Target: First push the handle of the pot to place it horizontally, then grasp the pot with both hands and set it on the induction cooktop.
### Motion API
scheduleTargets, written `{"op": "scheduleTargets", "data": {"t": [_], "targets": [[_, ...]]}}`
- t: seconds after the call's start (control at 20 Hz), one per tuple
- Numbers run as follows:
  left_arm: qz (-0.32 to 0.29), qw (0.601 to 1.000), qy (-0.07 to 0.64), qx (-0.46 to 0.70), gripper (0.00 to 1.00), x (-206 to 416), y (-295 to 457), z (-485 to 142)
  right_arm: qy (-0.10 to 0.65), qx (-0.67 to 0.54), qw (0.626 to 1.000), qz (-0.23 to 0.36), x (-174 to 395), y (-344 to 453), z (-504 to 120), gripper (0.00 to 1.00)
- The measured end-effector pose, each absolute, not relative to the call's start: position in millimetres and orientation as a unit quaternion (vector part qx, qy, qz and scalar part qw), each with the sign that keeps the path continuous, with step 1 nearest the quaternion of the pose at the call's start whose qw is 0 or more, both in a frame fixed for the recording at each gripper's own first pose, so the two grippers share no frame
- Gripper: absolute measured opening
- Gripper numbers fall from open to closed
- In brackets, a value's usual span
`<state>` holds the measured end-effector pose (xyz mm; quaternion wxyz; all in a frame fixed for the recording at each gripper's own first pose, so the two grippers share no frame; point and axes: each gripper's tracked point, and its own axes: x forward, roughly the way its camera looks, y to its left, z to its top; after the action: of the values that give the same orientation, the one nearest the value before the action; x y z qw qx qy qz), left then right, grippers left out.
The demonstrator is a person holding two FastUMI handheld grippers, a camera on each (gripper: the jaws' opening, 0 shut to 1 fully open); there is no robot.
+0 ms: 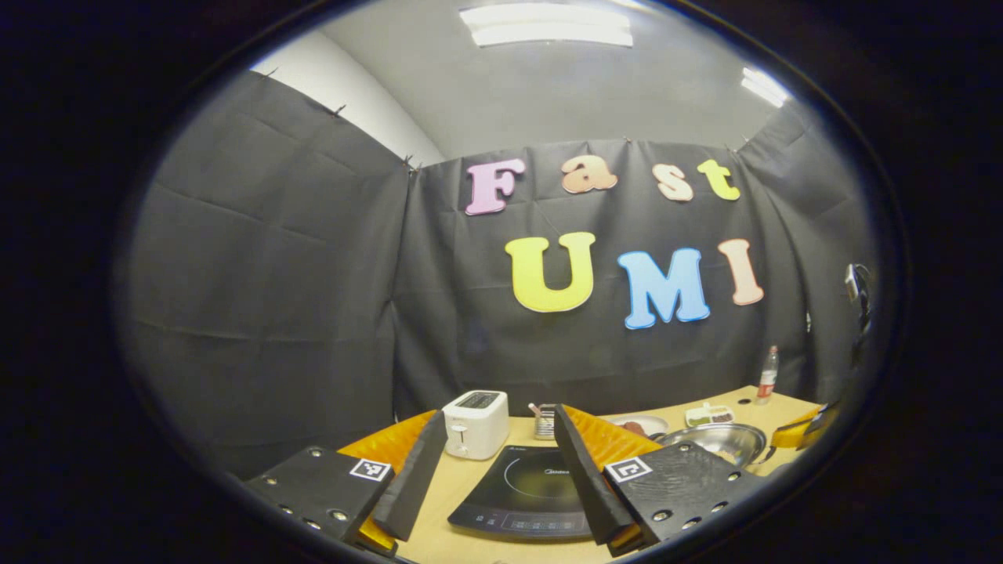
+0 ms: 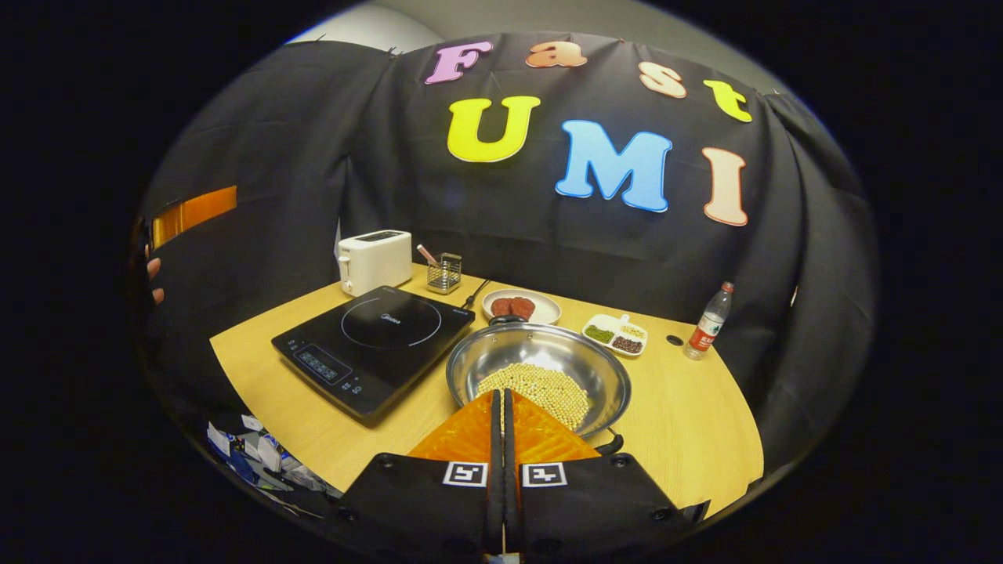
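A steel pot [image 2: 548,345] with yellow beans [image 2: 548,392] inside stands on the wooden table, right of the black induction cooktop [image 2: 376,337]. One dark pot handle [image 2: 610,445] points toward me, another [image 2: 508,319] points away. My right gripper [image 2: 501,393] is shut with nothing in it, its tips hovering over the pot's near rim. My left gripper [image 1: 497,413] is open and empty, held above the cooktop [image 1: 525,489]. In the left gripper view the pot [image 1: 721,440] lies to the right. The left gripper [image 2: 192,210] and a hand [image 2: 153,280] show far left in the right gripper view.
A white toaster [image 2: 374,261] and a wire utensil holder [image 2: 445,272] stand behind the cooktop. A plate [image 2: 541,313] with red pieces, a divided dish [image 2: 615,334] and a bottle [image 2: 709,321] sit behind and right of the pot. The table edge [image 2: 705,486] is near.
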<state>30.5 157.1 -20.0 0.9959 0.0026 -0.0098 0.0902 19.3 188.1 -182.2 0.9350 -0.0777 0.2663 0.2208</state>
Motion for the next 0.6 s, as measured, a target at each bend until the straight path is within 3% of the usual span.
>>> {"op": "scheduleTargets", "data": {"t": [0.6], "targets": [[0.126,0.992,0.016,0.009,0.81,55,117,-32,0.371,-0.090,0.875,0.299,21,175,-260,0.02]]}}
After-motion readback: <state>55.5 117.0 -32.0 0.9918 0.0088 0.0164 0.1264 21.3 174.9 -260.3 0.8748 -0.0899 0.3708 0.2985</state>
